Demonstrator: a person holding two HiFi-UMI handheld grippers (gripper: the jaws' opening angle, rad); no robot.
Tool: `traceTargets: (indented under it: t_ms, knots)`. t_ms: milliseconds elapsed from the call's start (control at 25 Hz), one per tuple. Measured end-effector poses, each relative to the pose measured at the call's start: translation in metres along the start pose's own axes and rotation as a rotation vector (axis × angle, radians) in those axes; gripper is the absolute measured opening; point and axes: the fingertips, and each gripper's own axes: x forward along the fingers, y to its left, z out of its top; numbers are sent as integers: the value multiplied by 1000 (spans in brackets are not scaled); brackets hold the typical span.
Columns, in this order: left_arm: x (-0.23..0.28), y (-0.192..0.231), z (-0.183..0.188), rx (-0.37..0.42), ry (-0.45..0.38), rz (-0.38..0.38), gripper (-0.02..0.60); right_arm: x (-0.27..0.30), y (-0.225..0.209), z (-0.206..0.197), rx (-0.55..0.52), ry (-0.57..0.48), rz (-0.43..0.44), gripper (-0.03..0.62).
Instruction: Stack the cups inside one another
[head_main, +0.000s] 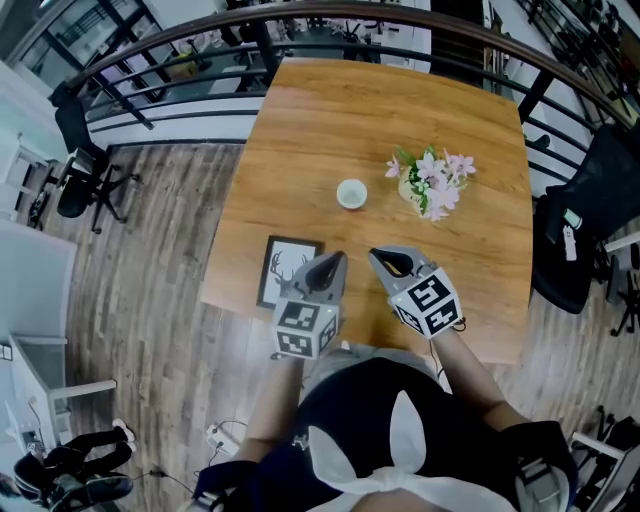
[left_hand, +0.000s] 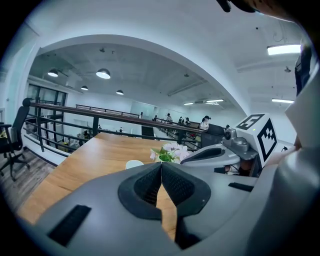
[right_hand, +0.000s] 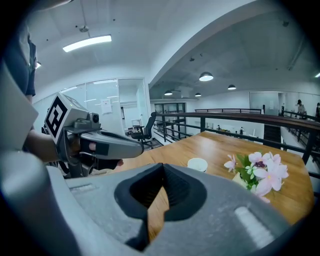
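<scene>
1. Right now the left gripper (left_hand: 161, 166) has its two dark ribbed pads pressed together at the tips, with nothing between them. It is held over the near part of the wooden table (head_main: 300, 140).
2. Close by, the right gripper (right_hand: 162, 168) is likewise pinched tip to tip and carries nothing. From the head view the two grippers sit side by side and angle slightly toward each other, both pointing toward the middle of the table.
3. Just beside the left gripper, a framed deer picture (head_main: 288, 271) lies flat near the table's front left corner.
4. Farther out, ahead of both grippers and well apart from them, the cup (head_main: 351, 193) stands upright near the middle of the table. It is small, round and white, with its mouth up. The inside looks plain white and I see nothing in it. I cannot tell whether it is one cup or several nested together.
5. To the cup's right, near it but not touching, a small pale pot (head_main: 408, 190) holds a bunch of pink and white flowers (head_main: 438, 180) with green leaves.
6. Beyond the far edge runs a dark railing (head_main: 180, 45), and a black office chair (head_main: 80, 180) stands on the floor to the left.
</scene>
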Motion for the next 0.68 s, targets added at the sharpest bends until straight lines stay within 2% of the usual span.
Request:
traceTargets:
  t_ms: [680]
  knots:
    - [-1, -13, -15, -7, 7, -11, 18, -10, 2, -29, 56, 33, -11, -3]
